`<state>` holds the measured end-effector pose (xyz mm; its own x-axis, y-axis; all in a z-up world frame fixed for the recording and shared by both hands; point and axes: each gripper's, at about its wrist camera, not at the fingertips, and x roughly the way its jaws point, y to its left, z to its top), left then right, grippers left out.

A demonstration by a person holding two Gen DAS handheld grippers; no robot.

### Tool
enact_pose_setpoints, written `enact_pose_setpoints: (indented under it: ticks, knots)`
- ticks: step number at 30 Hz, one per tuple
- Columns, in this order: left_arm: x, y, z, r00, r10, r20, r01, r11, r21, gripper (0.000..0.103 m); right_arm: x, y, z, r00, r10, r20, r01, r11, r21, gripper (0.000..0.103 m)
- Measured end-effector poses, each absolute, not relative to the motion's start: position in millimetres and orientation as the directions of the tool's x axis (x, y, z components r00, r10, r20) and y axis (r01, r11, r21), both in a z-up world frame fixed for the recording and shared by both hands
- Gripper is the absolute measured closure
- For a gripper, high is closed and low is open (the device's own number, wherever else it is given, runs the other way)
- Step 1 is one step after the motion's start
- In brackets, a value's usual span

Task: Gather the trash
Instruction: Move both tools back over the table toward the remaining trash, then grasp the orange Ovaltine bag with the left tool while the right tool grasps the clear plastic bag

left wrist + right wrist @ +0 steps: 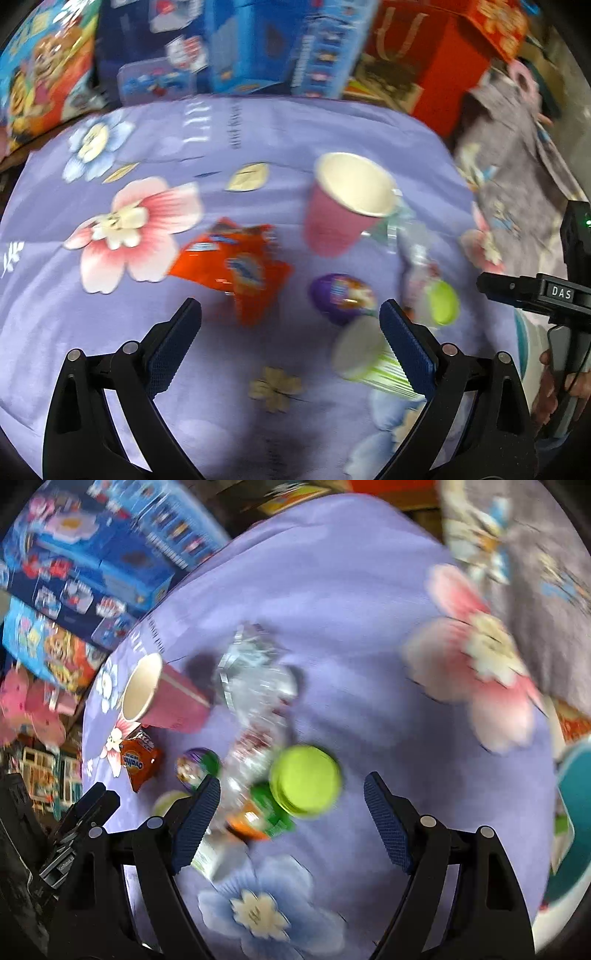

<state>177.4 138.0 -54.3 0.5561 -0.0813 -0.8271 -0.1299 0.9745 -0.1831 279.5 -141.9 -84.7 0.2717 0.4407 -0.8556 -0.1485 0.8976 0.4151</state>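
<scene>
Trash lies on a purple floral cloth: a pink paper cup on its side, an orange snack wrapper, a purple egg-shaped capsule, a crumpled clear plastic bottle with a lime green cap, and a green striped paper cup. My left gripper is open above the cloth, its right finger against the striped cup. My right gripper is open, hovering around the bottle's green cap. The pink cup, wrapper and capsule lie to its left.
Colourful toy boxes and a red box stand beyond the cloth's far edge. A grey patterned fabric lies to the right. The right gripper's body shows at the right edge. A teal and white object sits at the right.
</scene>
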Motion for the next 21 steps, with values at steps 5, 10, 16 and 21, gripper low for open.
enact_pose_setpoints:
  ticks: [5, 10, 16, 21]
  knots:
    - [185, 167, -70, 0.539, -0.072, -0.84, -0.199, 0.957, -0.209, 0.006, 302, -107, -100, 0.245, 0.417, -0.875, -0.188, 0.906, 0.379, 0.026]
    - [195, 176, -85, 0.517, -0.075, -0.853, -0.229, 0.948, -0.222, 0.006, 312, -88, -111, 0.251, 0.393, -0.884, -0.215, 0.914, 0.345, 0.026]
    - [216, 173, -100, 0.493, -0.067, -0.868, -0.249, 0.945, -0.214, 0.006, 311, -79, -123, 0.236, 0.392, -0.889, -0.243, 0.91, 0.336, 0.063]
    - [228, 177, -115, 0.467, -0.044, -0.883, -0.292, 0.935, -0.201, 0.005, 308, -79, -125, 0.232, 0.403, -0.885, -0.254, 0.904, 0.345, 0.062]
